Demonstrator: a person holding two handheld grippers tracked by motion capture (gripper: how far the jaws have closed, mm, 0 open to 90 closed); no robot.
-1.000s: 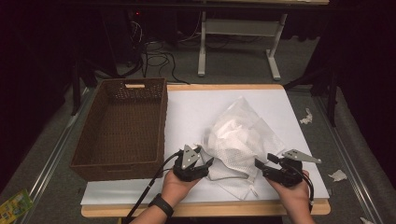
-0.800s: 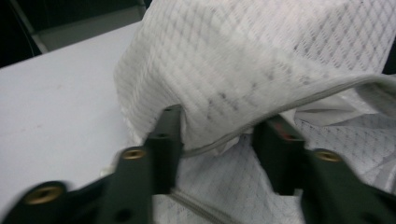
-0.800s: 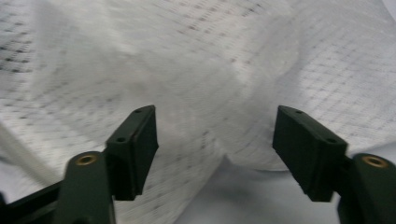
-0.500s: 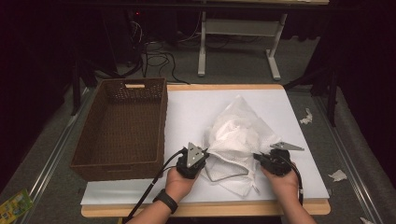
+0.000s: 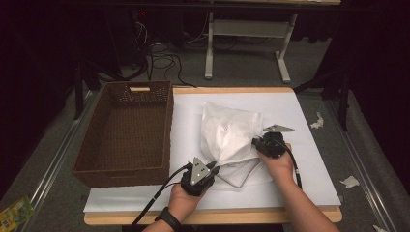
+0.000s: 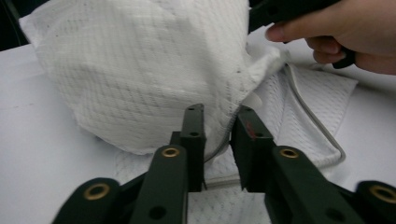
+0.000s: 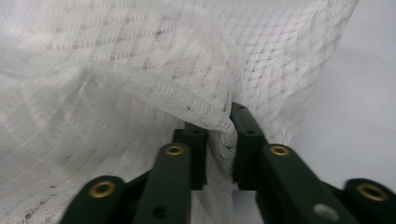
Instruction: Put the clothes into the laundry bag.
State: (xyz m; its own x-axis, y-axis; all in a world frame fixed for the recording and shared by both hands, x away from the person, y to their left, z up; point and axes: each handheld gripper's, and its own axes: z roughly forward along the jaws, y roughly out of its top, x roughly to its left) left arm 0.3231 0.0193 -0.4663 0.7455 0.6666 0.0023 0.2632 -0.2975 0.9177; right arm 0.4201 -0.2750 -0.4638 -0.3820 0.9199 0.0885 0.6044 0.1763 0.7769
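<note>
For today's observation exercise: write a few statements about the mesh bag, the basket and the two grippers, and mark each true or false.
1. The white mesh bag lies inside the wicker basket. False: it is on the white table surface, right of the basket.
2. The right gripper has mesh between its jaws. True.
3. The basket holds folded cloth. False: it looks empty.
4. The left gripper is at the bag's near edge. True.

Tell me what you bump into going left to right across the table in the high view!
Brown wicker basket → left gripper → white mesh bag → right gripper → scraps of white paper past the table's right edge.
</note>
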